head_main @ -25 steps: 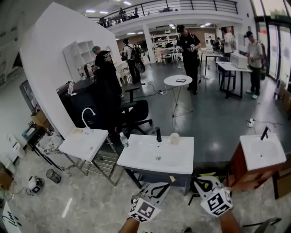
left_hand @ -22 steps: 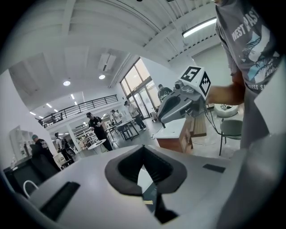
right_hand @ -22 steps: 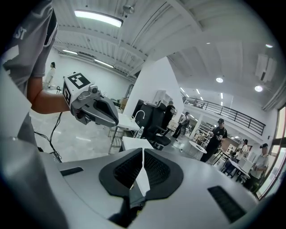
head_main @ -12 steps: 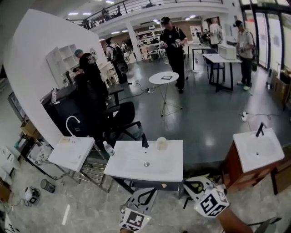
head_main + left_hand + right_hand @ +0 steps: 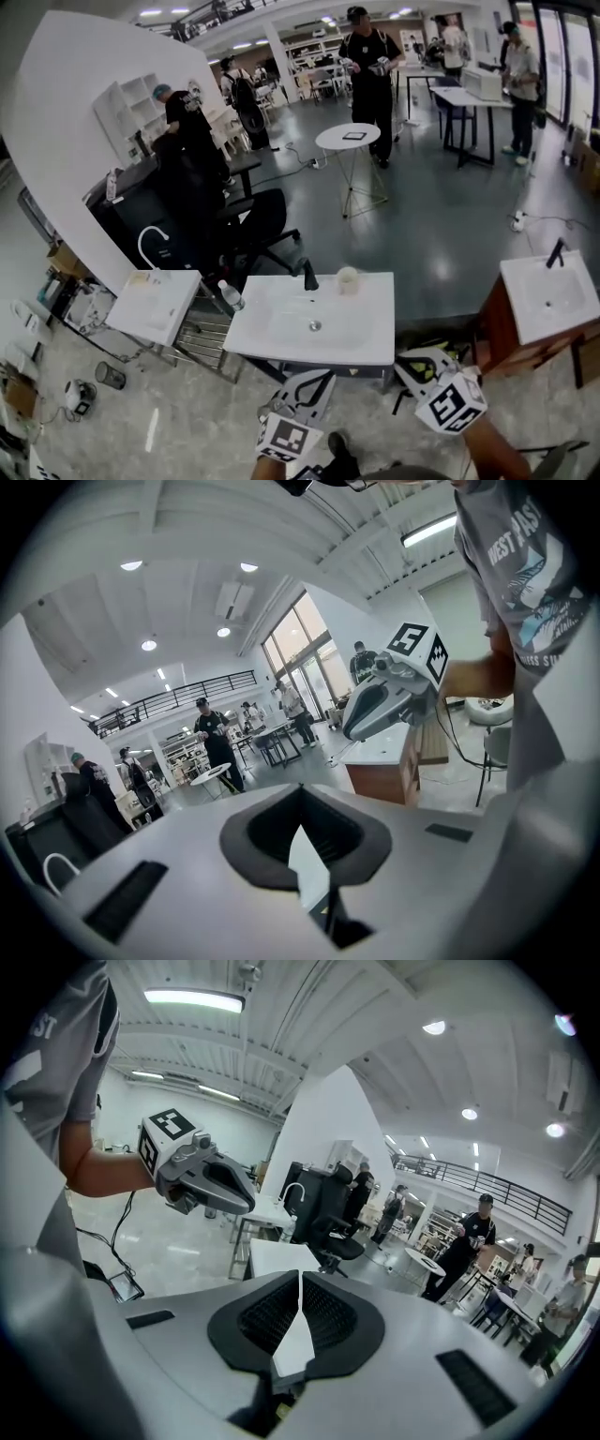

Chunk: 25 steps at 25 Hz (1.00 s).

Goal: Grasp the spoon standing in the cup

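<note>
left gripper and right gripper — fingers together, empty — hang before the basin bearing faucet and cup.

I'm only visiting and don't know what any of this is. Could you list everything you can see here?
middle washbasin: one, white, straight ahead of the grippers
tap: one, black, at its back edge
cup: one, pale, beside the tap; contents too small to tell
bottle: one, clear, between left and middle basins
left washbasin: one, white, far left
right washbasin: one, white, on a wooden cabinet
office chair: one, black, behind the basins
round table: one, white, farther back
people: several, standing around the hall
left gripper: one, grey, jaws together, empty
right gripper: one, grey, jaws together, empty
</note>
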Each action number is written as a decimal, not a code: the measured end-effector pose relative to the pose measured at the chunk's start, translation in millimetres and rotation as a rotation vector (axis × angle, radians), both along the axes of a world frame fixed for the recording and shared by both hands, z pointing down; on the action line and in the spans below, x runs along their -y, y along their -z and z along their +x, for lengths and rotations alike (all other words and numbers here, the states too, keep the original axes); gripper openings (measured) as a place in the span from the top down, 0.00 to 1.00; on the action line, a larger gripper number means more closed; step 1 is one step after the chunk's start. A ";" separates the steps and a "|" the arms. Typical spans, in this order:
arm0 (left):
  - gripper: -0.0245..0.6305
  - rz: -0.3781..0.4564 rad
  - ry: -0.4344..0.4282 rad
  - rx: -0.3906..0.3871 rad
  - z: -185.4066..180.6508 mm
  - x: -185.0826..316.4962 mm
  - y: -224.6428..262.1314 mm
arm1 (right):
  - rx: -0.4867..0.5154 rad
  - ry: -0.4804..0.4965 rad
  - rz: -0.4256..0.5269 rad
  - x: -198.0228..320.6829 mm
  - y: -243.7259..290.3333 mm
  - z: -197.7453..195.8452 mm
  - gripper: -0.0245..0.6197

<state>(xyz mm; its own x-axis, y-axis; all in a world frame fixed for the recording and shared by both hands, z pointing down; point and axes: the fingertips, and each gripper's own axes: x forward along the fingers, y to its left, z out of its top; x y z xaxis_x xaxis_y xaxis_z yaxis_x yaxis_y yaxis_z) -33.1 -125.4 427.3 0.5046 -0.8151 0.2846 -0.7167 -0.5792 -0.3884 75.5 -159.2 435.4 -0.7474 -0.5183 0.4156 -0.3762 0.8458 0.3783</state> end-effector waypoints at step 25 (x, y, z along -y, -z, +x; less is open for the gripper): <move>0.96 0.019 -0.278 -0.057 -87.3 126.9 9.7 | -0.050 -0.238 0.004 112.6 6.5 -97.5 0.91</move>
<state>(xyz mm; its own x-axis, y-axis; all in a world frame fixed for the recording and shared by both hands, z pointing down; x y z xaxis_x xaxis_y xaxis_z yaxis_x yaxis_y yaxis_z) -120.4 -252.3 417.6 0.7242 -0.6482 0.2354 -0.5525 -0.7496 -0.3645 -22.1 -271.8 428.9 -0.5826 -0.6789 0.4468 -0.5450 0.7342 0.4049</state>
